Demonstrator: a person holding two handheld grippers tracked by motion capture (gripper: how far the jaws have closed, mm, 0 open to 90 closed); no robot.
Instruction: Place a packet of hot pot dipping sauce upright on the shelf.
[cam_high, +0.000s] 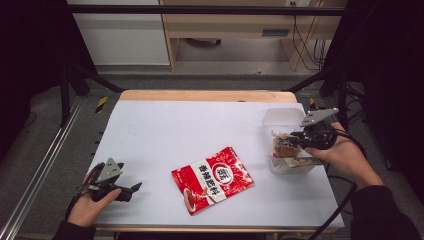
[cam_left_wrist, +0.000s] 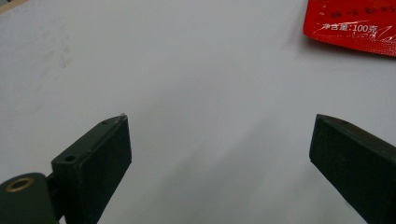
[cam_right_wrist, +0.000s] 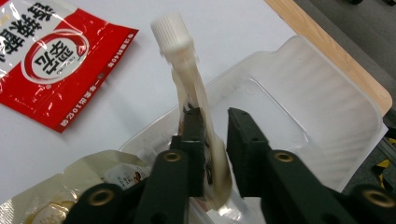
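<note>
High view: your right hand comes in from the lower right, forearm angled up and inward, and levels the right gripper across the tub at the right edge of the table. Your left hand rests low at the near left corner, and the left gripper points toward the red packet.

Right gripper view: a spouted pouch stands between your fingers. Its long axis runs away from you along the fingers, tilted a little left, with the white cap at the far end, well past the tips. The pouch lies against the left finger, while the right finger stands just apart from it, so the fingers are slightly parted rather than pinching. Its lower end sits over the tub, beside a tan packet left of the fingers.

Left gripper view: your fingers are spread wide over bare table, with the red packet beyond the right fingertip.
</note>
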